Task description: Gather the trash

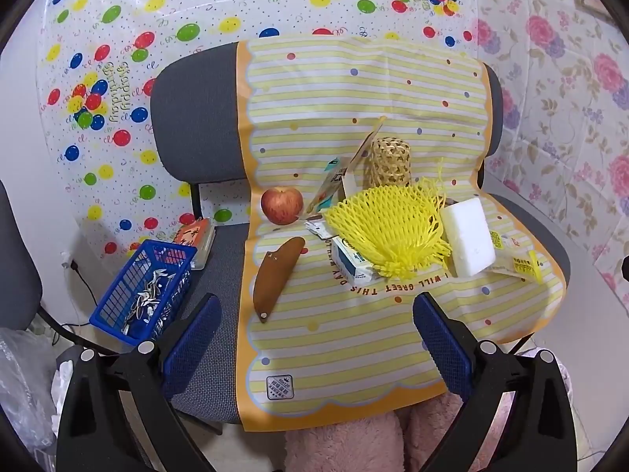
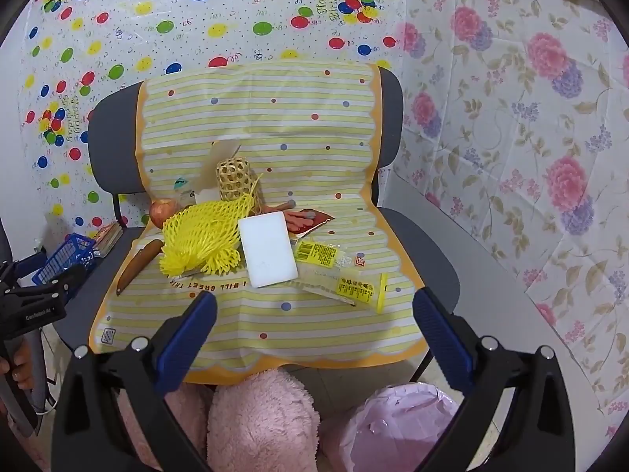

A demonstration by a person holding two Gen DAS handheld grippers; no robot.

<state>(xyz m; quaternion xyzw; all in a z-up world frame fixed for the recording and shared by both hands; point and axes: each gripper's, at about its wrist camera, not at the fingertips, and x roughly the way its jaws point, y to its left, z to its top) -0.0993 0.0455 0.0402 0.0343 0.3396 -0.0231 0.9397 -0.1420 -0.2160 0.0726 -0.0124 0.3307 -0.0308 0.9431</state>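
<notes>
A: What carries the scene?
B: A grey office chair (image 1: 188, 126), draped from backrest to seat edge with a yellow striped plastic mat (image 1: 354, 334). Behind it hangs a balloon-print sheet (image 1: 196, 8); at 3 o'clock, a floral sheet (image 2: 530, 118).

A: Where does the rubbish lie?
B: It is clustered at the centre of the mat. In the left wrist view, a yellow foam fruit net (image 1: 387, 228) sits at the middle, lying over a small white-and-blue carton (image 1: 350, 263) at its 7 o'clock. A white foam block (image 1: 468, 236) touches the net at 3 o'clock. Beyond the block, at 4 o'clock, lies a clear wrapper with yellow labels (image 2: 346, 275). A red snack packet (image 2: 306, 220) lies at the block's 1 o'clock in the right wrist view.

A: And the remaining items?
B: A woven bamboo cup (image 1: 389, 161) stands upright at 12 o'clock from the net, beside an opened carton (image 1: 338, 181). An apple (image 1: 282, 204) rests at 9 o'clock, and a brown knife sheath (image 1: 275, 275) at 8 o'clock. A blue basket (image 1: 145, 295) sits on the chair seat off the mat, at 9 o'clock.

A: The receptacle?
B: A bin lined with a pink bag (image 2: 397, 428) stands below the seat edge, at 5 o'clock in the right wrist view.

A: The grippers?
B: The left gripper (image 1: 316, 338) and the right gripper (image 2: 314, 334) both have their jaws spread wide, holding nothing, short of the pile.
</notes>
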